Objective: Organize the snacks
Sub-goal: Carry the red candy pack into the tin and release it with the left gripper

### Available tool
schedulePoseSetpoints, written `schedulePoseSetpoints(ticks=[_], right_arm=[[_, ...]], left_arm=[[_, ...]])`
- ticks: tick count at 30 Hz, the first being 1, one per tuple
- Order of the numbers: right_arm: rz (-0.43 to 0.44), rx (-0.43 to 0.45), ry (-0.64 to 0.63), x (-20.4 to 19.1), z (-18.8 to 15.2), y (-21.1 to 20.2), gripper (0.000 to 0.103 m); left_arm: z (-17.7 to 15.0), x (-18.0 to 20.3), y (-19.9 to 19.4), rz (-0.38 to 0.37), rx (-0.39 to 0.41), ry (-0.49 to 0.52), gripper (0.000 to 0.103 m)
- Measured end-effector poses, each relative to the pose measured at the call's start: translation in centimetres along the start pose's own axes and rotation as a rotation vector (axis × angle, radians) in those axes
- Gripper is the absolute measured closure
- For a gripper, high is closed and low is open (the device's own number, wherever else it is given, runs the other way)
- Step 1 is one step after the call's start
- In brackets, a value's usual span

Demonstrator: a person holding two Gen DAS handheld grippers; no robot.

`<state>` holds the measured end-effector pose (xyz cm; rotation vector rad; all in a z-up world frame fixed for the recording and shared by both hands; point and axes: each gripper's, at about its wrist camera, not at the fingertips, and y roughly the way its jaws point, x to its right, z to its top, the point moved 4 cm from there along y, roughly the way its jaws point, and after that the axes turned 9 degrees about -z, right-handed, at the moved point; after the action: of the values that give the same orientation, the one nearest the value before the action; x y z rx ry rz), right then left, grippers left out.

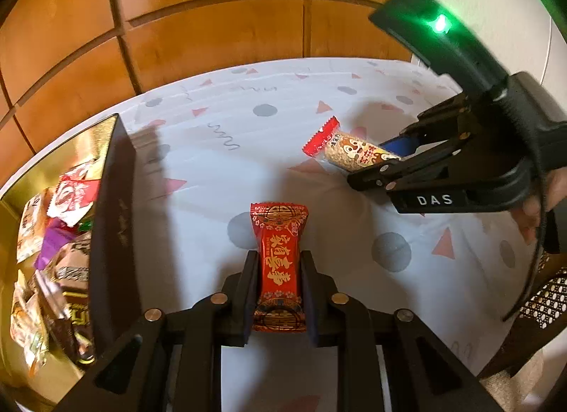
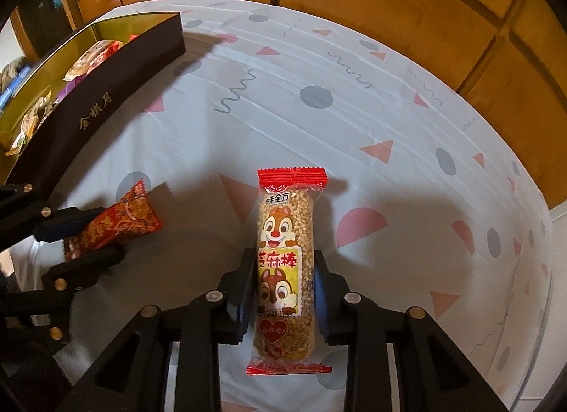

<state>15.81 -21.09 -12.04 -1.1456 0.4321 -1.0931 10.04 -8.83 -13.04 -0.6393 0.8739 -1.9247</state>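
My left gripper is shut on a red and gold wrapped candy, held over the tablecloth; it also shows in the right wrist view. My right gripper is shut on a sesame stick snack with chipmunk pictures and red ends; it shows in the left wrist view at the right. A dark box with a gold inside holds several wrapped snacks at the left. The same box lies at the upper left of the right wrist view.
A white tablecloth with grey dots and pink triangles covers the table. Wooden cabinet panels stand behind it. A woven chair is at the right edge.
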Motion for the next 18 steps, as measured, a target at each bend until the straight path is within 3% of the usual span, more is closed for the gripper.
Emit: schedulePoseSetpoints(ticks=[8, 12, 18], right_arm=[[0.010, 0.000, 0.023, 0.0, -0.1, 0.0, 0.073], [-0.009, 0.014, -0.006, -0.2, 0.0, 0.1, 0.074], [-0.019, 0.024, -0.026, -0.4, -0.1, 0.0, 0.074]], left_arm=[[0.6, -2.2, -4.5, -0.028, 0.072, -0.077, 0.081], [1.0, -4.7, -6.9, -0.011, 0.120, -0.163, 0.081], [0.3, -9.7, -10.4, 0.075, 0.167, -0.273, 0.081]])
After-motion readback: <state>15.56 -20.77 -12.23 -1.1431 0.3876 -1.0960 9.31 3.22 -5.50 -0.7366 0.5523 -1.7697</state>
